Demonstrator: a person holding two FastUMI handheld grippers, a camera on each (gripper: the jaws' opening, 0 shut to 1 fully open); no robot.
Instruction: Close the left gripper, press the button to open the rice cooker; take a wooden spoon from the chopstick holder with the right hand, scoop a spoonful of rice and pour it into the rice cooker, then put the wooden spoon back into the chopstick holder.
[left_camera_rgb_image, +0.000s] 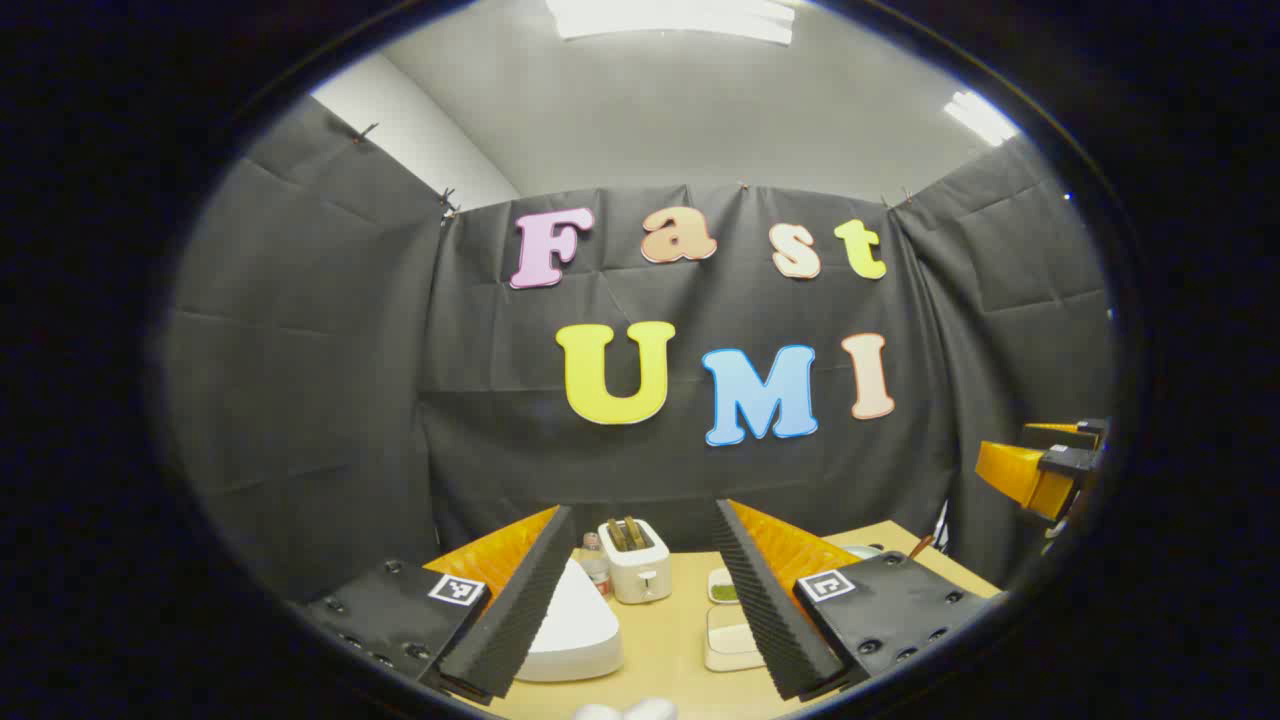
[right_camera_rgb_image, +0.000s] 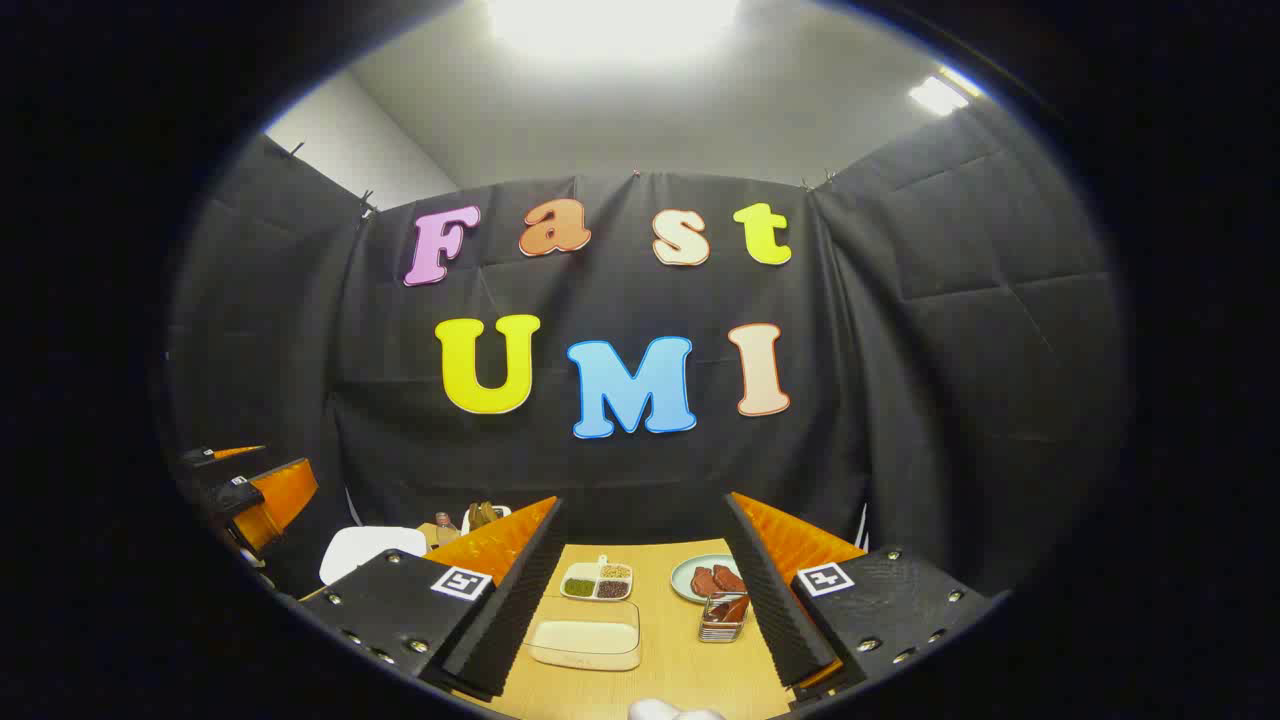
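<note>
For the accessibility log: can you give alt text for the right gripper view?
The right claw hangs open above a wooden table holding a divided dish of grains, a clear tray, a plate and a wire holder.

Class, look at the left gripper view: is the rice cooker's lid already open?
No, the white rice cooker sits on the wooden table with its lid down, between the open fingers of the left gripper.

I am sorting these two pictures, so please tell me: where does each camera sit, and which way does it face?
Left gripper view: rides on the left gripper, open, facing the white rice cooker and white toaster.
Right gripper view: rides on the right gripper, open, facing the clear tray of rice and metal chopstick holder.
Shared: the wooden table, rice tray, rice cooker.
</note>
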